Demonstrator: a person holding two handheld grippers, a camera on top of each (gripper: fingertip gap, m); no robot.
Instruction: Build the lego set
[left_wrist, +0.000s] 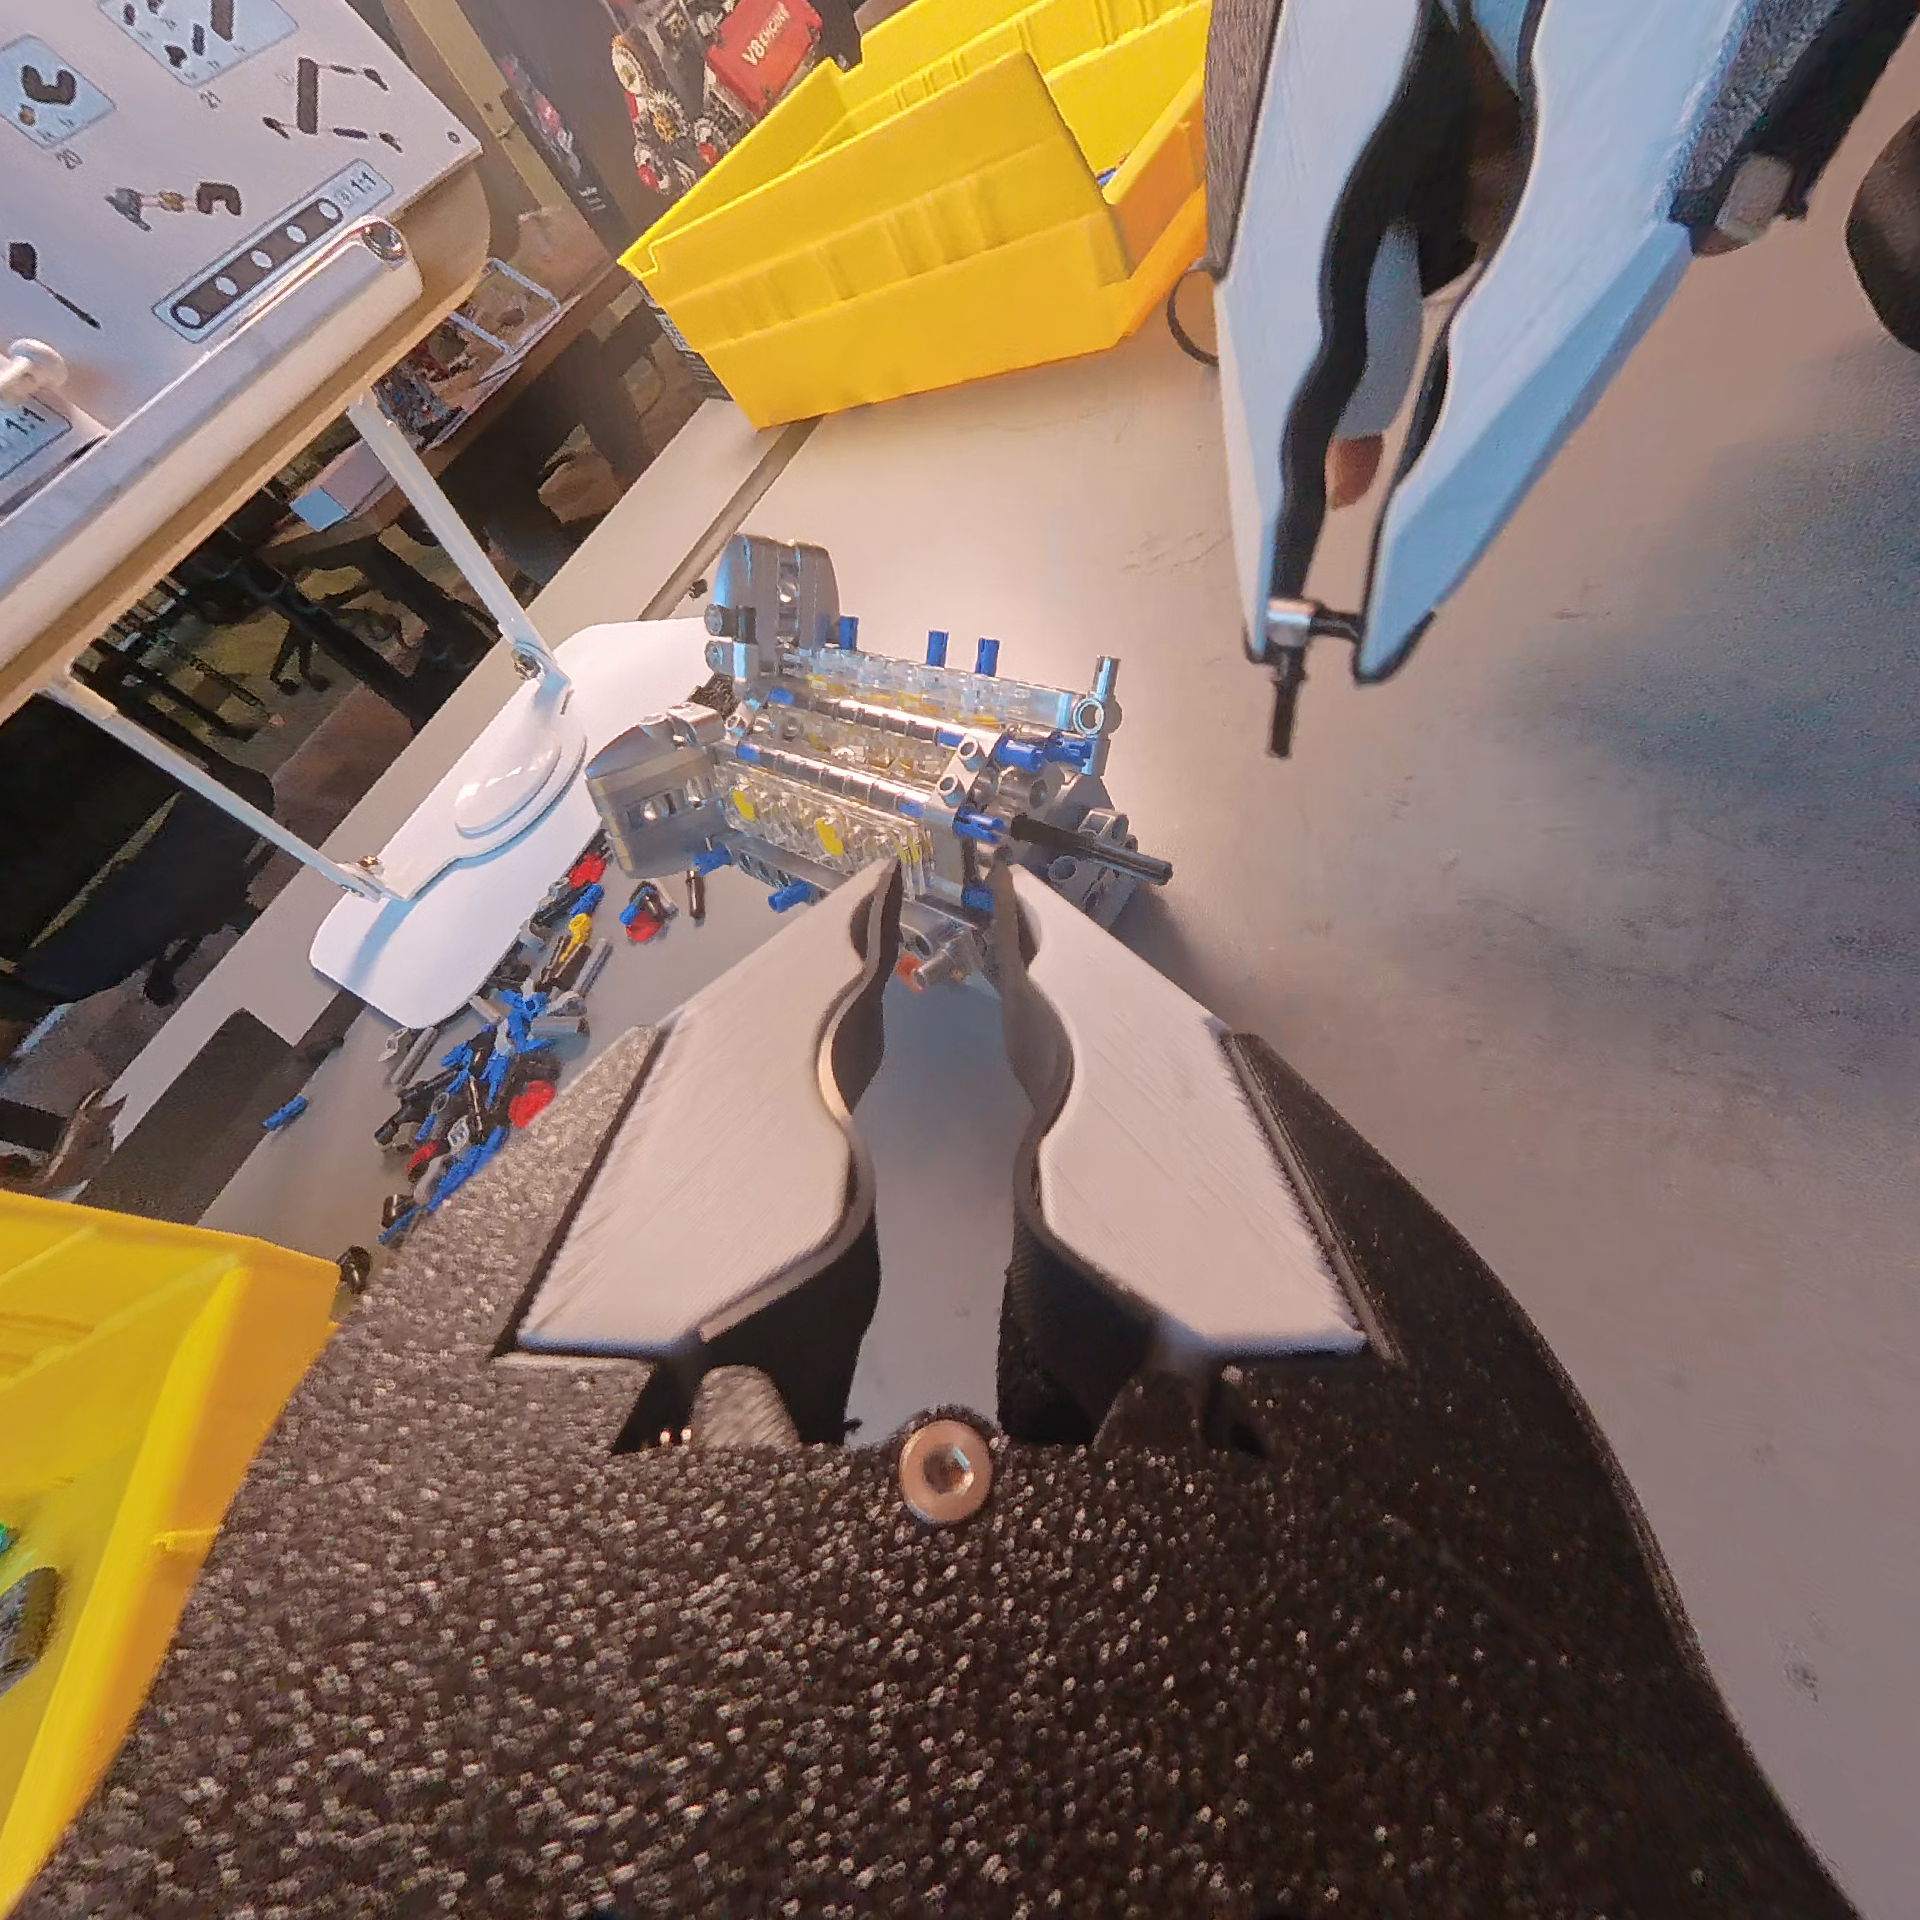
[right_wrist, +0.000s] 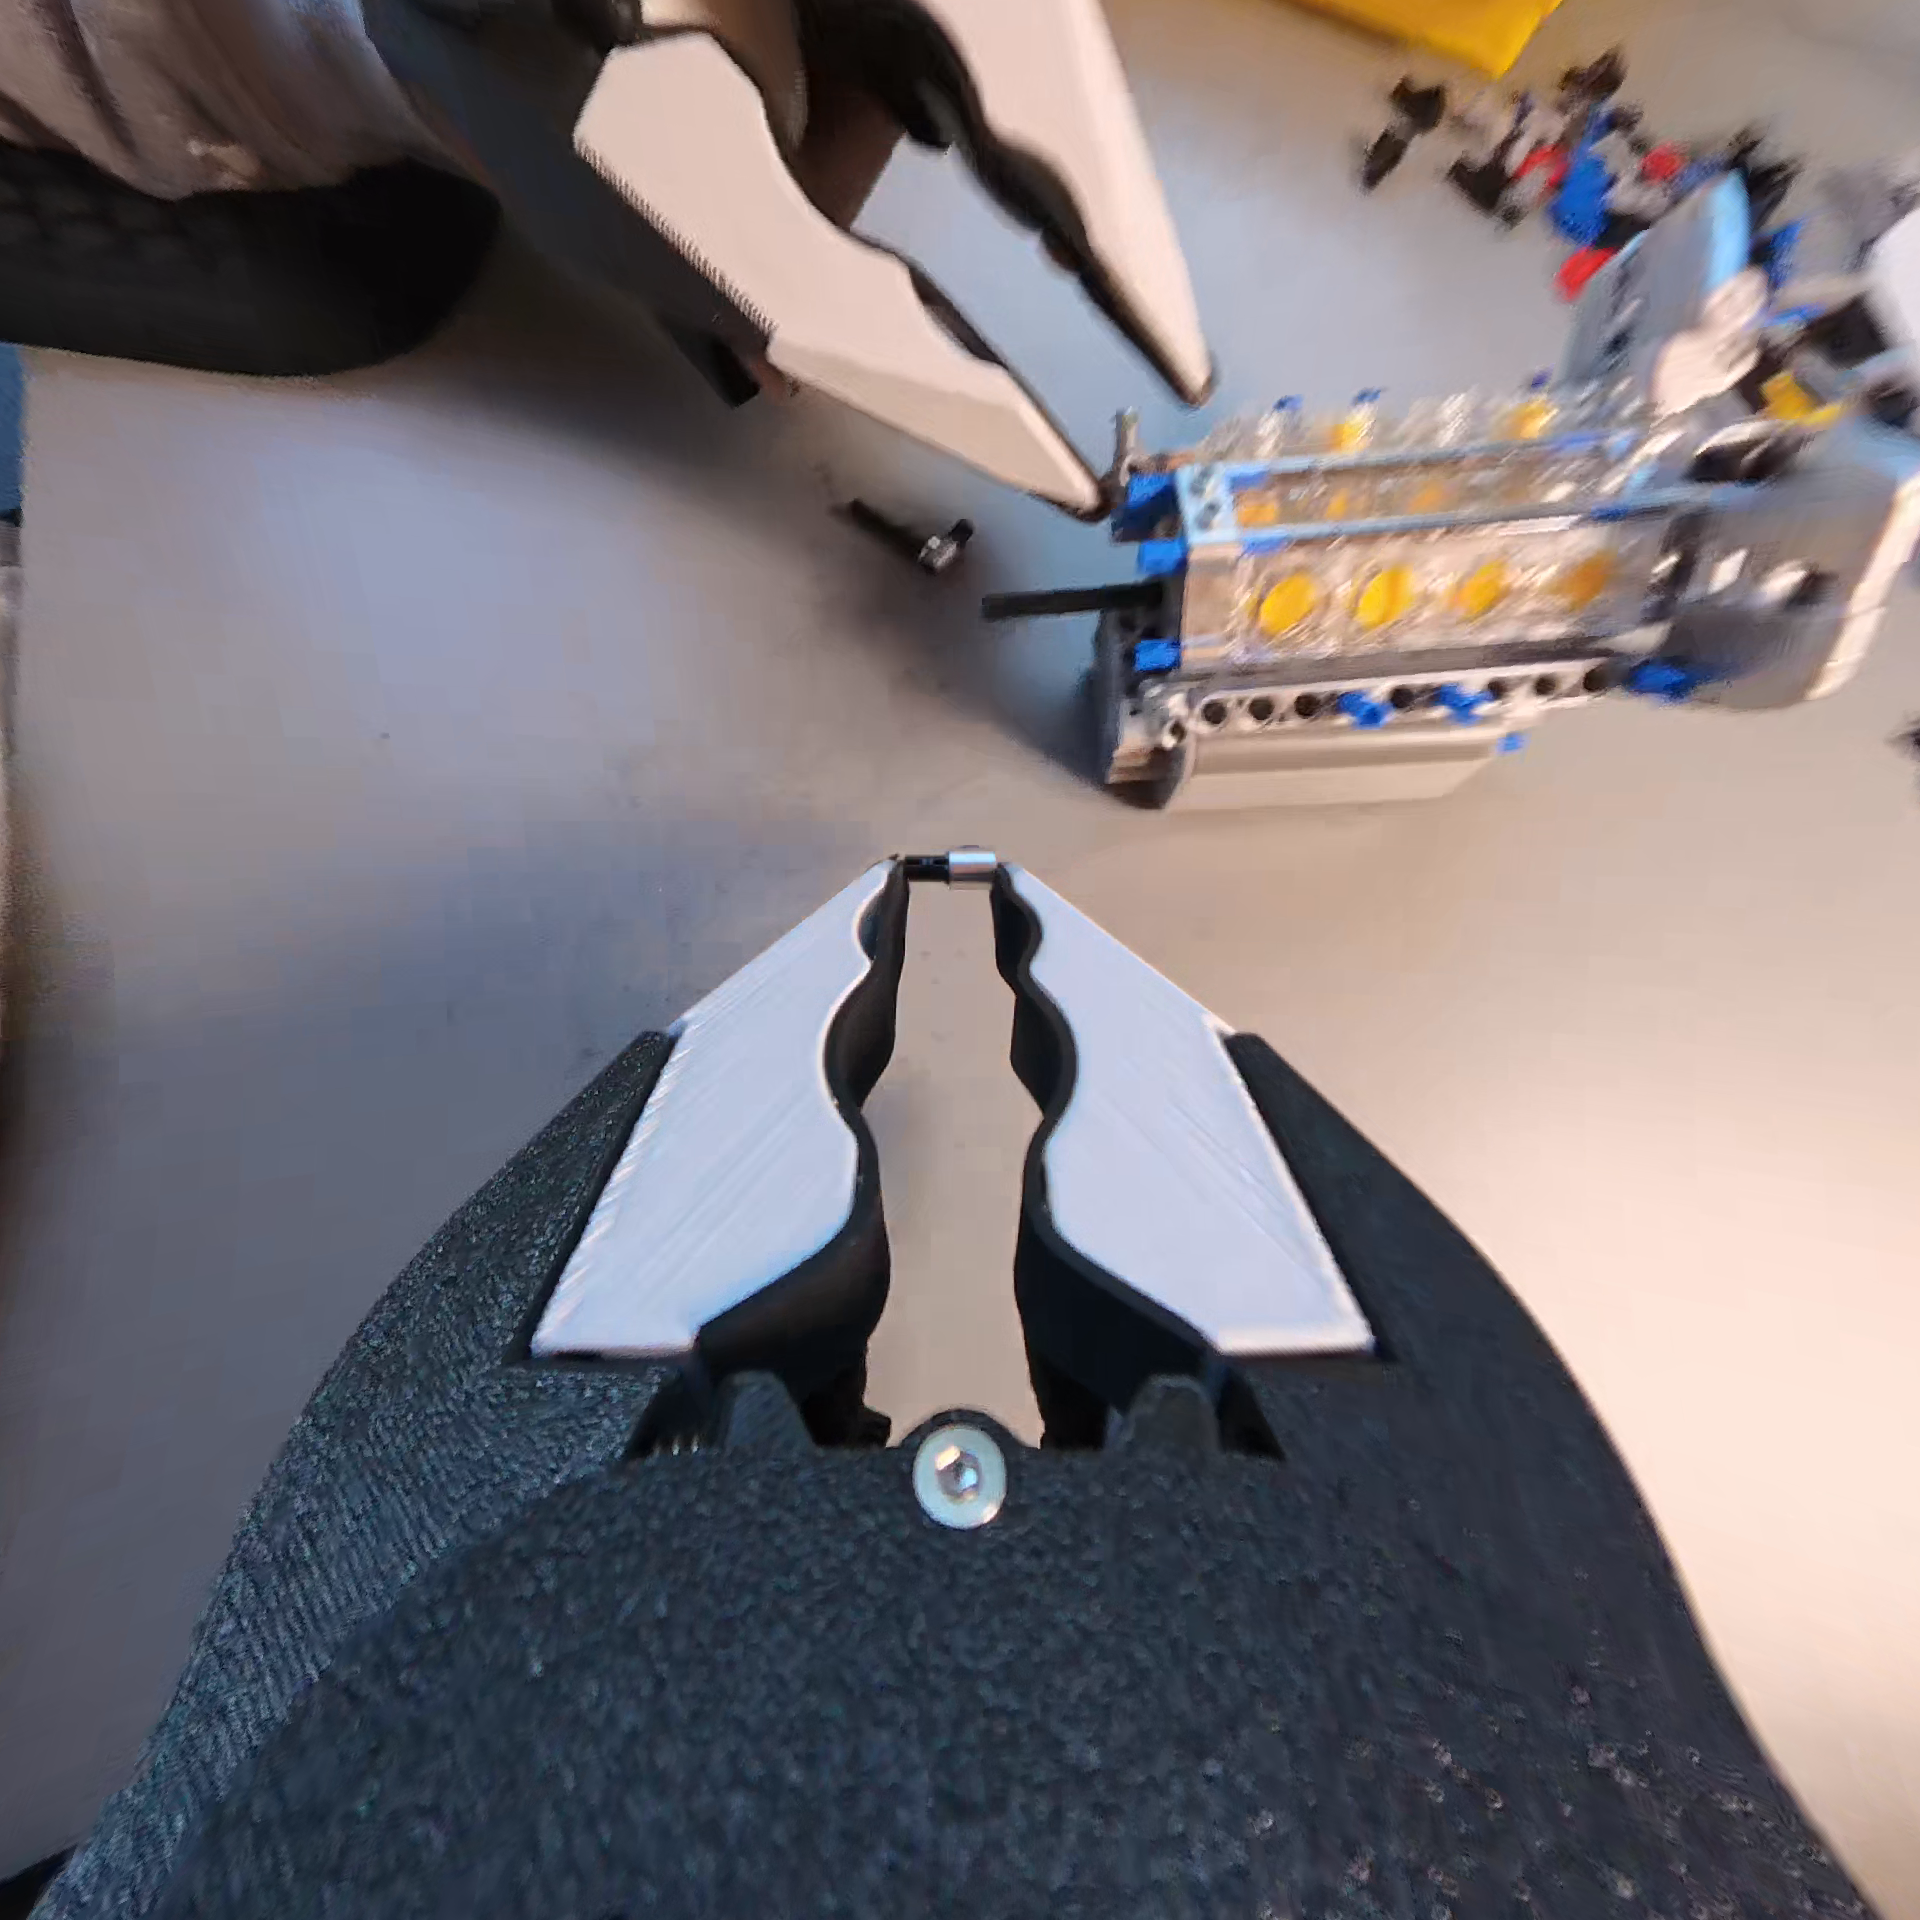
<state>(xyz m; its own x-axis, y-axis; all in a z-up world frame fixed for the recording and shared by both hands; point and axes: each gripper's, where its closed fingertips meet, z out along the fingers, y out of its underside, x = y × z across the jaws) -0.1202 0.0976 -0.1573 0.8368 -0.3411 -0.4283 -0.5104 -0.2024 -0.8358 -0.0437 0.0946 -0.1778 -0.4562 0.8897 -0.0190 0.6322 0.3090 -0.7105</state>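
A grey brick engine model (left_wrist: 862, 769) with clear cylinders, yellow pistons and blue pins stands on the grey table (left_wrist: 1507, 1039). My left gripper (left_wrist: 953, 883) is closed around a grey part at the model's near end. In the right wrist view it (right_wrist: 1143, 447) touches the model (right_wrist: 1455, 582) at the end where a black axle sticks out. My right gripper (right_wrist: 951, 864) is shut on a small black axle pin with a silver-grey bush (right_wrist: 966, 864). It holds the pin in the air to the right of the model, and this also shows in the left wrist view (left_wrist: 1320, 629).
A pile of loose blue, black and red pieces (left_wrist: 499, 1060) lies left of the model. A booklet stand (left_wrist: 208, 229) with a white base (left_wrist: 468, 831) stands behind it. Yellow bins sit at the back (left_wrist: 883, 270) and near left (left_wrist: 125, 1403). A loose black pin (right_wrist: 914, 535) lies on the table. Tip to tip, the grippers are about 9 cm apart.
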